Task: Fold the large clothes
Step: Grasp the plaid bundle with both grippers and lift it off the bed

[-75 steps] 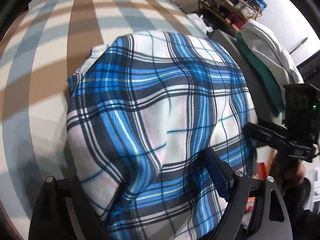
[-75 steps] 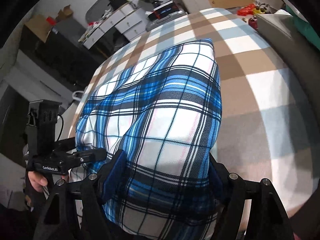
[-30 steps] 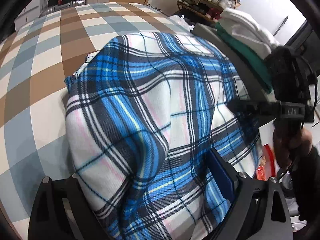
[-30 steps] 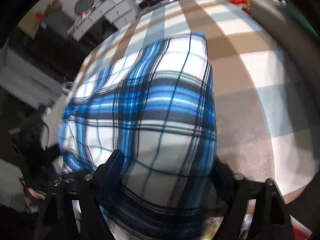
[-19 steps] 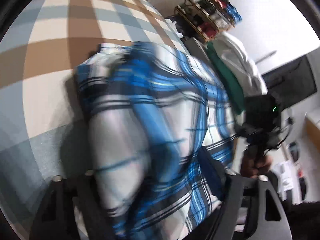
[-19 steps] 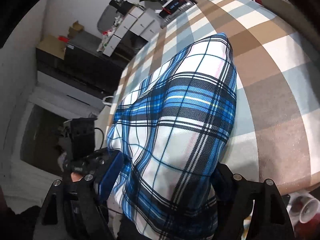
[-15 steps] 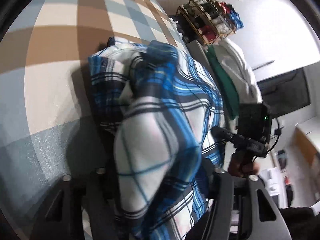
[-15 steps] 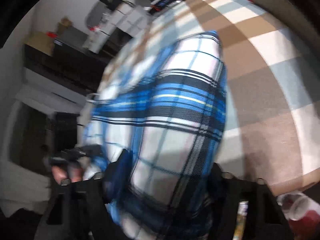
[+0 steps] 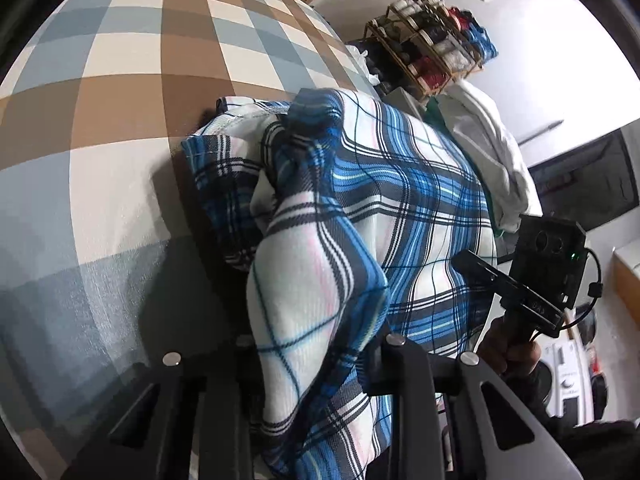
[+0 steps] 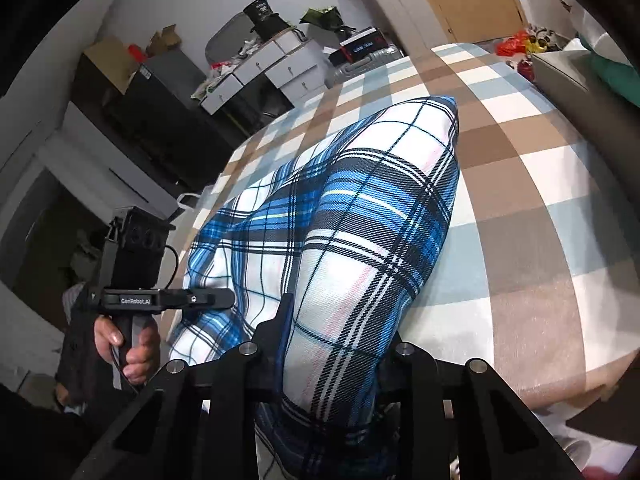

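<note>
A large blue, white and black plaid garment (image 9: 400, 184) lies folded on a checked bed cover (image 9: 120, 160). My left gripper (image 9: 316, 344) holds a bunched ridge of its near edge, its jaws closing with the fabric squeezed between them. In the right wrist view the same garment (image 10: 380, 216) rises in a taut ridge into my right gripper (image 10: 332, 344), whose jaws are closing on the cloth too. Each gripper shows in the other's view, held by a hand: the right gripper (image 9: 464, 260) at the garment's right side, the left gripper (image 10: 224, 298) at its left side.
A rack of shoes (image 9: 436, 56) and a heap of white and green clothes (image 9: 492, 152) stand beyond the bed's right side. White drawers (image 10: 276, 68) and dark cabinets line the wall to the left. The bed cover (image 10: 540, 200) stretches on right of the garment.
Both pairs of jaws have narrowed onto the garment's near edge. The flat cloth has bunched into raised ridges, and the left view has rolled and swung to the right.
</note>
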A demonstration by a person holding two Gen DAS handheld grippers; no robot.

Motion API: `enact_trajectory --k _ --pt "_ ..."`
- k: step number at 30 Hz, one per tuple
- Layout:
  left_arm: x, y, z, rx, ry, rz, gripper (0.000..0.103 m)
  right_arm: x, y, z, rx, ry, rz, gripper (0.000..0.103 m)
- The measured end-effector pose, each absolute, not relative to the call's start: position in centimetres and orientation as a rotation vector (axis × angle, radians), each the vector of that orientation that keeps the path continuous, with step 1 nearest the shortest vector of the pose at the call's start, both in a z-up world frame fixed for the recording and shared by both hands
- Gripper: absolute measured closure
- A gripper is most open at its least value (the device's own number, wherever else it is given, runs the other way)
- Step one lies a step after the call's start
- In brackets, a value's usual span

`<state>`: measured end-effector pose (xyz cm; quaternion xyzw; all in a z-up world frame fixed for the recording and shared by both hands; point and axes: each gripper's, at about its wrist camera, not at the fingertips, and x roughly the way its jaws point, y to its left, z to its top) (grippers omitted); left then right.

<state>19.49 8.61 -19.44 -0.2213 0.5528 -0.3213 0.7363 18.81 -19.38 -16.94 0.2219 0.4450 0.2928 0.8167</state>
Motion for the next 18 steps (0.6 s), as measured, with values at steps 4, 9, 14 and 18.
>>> enact_trajectory --k 4,9,14,18 --pt "19.7 7.7 -18.0 -0.458 1.195 -0.712 0.084 18.8 -19.4 -15.0 0.474 0.914 0.65 0.076" --pt "20.9 4.8 -12.2 -0.385 1.107 -0.753 0.083 19.6 -20.5 -9.7 0.44 0.849 0.672 0.077" --pt "23.3 -1.0 -4.6 -0.3 0.992 -0.822 0.083 20.4 -24.7 -3.3 0.411 0.768 0.632 0.077" --pt "25.4 -7.1 1.1 -0.239 0.912 -0.9 0.083 20.8 -29.9 3.6 0.378 0.709 0.566 0.077"
